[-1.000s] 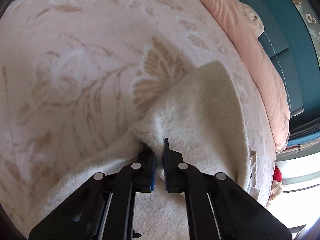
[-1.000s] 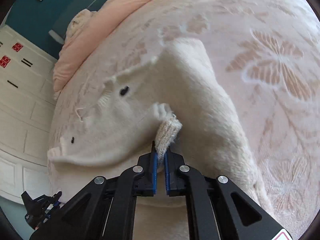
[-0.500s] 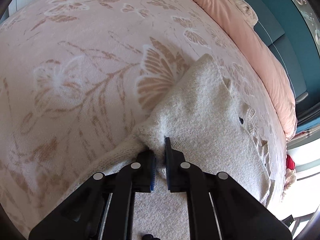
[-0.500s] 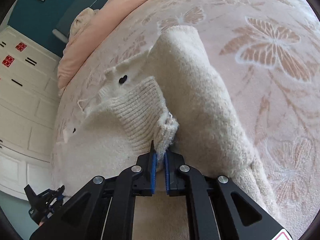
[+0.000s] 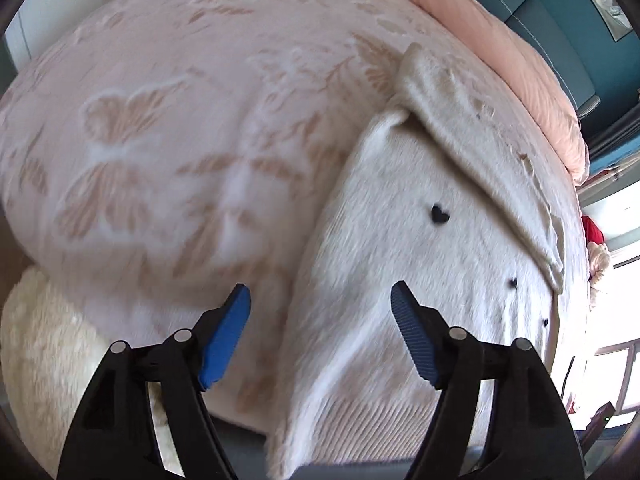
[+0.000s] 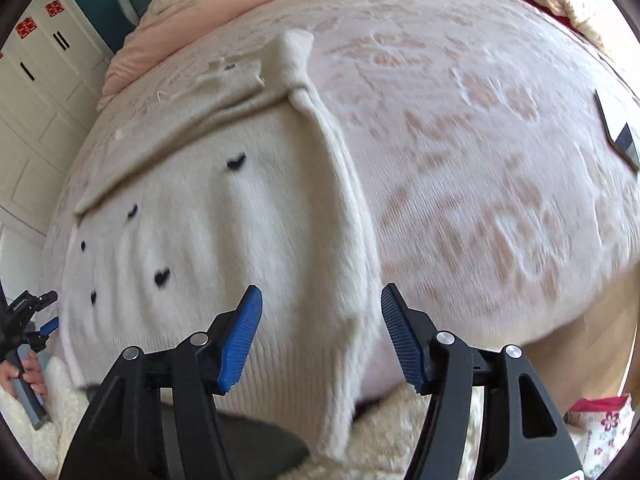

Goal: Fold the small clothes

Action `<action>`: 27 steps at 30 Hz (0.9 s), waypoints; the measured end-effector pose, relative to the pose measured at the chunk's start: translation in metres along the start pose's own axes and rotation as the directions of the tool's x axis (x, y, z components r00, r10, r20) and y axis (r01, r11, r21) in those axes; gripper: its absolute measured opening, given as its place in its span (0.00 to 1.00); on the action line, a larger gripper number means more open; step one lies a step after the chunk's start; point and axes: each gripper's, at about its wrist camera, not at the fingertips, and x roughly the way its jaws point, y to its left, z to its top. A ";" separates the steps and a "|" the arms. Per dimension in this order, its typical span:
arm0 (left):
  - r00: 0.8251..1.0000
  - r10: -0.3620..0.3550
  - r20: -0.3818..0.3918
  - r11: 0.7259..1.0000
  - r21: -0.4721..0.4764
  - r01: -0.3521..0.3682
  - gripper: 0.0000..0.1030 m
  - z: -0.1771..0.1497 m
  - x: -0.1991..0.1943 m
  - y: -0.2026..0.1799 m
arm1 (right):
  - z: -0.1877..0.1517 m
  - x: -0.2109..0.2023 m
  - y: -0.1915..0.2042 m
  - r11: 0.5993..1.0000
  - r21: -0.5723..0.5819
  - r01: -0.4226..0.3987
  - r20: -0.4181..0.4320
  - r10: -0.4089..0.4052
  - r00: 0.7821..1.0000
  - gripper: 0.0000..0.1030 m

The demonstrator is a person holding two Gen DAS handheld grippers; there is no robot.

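A cream knitted sweater (image 5: 420,264) with small black hearts lies flat on the bed, its hem hanging over the near edge; it also shows in the right wrist view (image 6: 224,240). Both sleeves are folded across its upper part. My left gripper (image 5: 320,300) is open and empty, above the sweater's left edge near the hem. My right gripper (image 6: 320,304) is open and empty, above the sweater's right edge, where a folded strip (image 6: 340,184) runs down.
The bed has a pink blanket with a butterfly pattern (image 5: 160,140) and a pink duvet (image 5: 500,40) at the head. A fluffy white rug (image 5: 36,344) lies below the near edge. A dark flat object (image 6: 618,132) lies at the bed's right. White cupboards (image 6: 36,92) stand left.
Both grippers have let go of the sweater's folded parts, opened wide and pulled back toward the near edge of the bed. The sweater now lies flat with the sleeves folded in.
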 end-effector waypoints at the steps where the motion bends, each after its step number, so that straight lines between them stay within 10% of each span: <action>1: 1.000 -0.017 -0.022 1.000 -0.019 0.016 0.70 -0.012 -0.002 0.008 | -0.012 0.003 -0.005 1.000 0.012 -0.006 -0.022 0.006 1.000 0.59; 12: 0.999 -0.013 -0.053 0.995 0.103 0.018 0.89 -0.063 0.010 -0.017 | -0.028 0.034 0.005 0.986 0.057 -0.156 -0.145 0.163 0.976 0.68; 13: 0.999 -0.010 -0.052 0.993 0.120 0.016 0.85 -0.064 0.010 -0.019 | -0.028 0.036 0.007 0.986 0.053 -0.158 -0.148 0.164 0.975 0.67; 14: 0.999 -0.016 -0.052 0.990 0.137 0.023 0.61 -0.064 0.009 -0.021 | -0.028 0.036 0.009 0.986 0.052 -0.161 -0.146 0.167 0.975 0.57; 16: 0.996 -0.031 -0.088 0.991 0.129 0.043 0.33 -0.062 0.009 -0.018 | -0.029 0.035 0.008 0.981 0.072 -0.182 -0.138 0.190 0.972 0.16; 18: 0.989 -0.095 -0.113 0.992 0.067 0.103 0.09 -0.059 0.004 -0.008 | -0.032 0.030 0.001 0.966 0.121 -0.228 -0.113 0.242 0.964 0.11; 27: 0.977 -0.202 -0.068 0.965 0.156 0.211 0.05 -0.056 -0.079 -0.010 | -0.017 -0.064 0.016 0.942 -0.036 -0.332 -0.003 0.332 0.943 0.07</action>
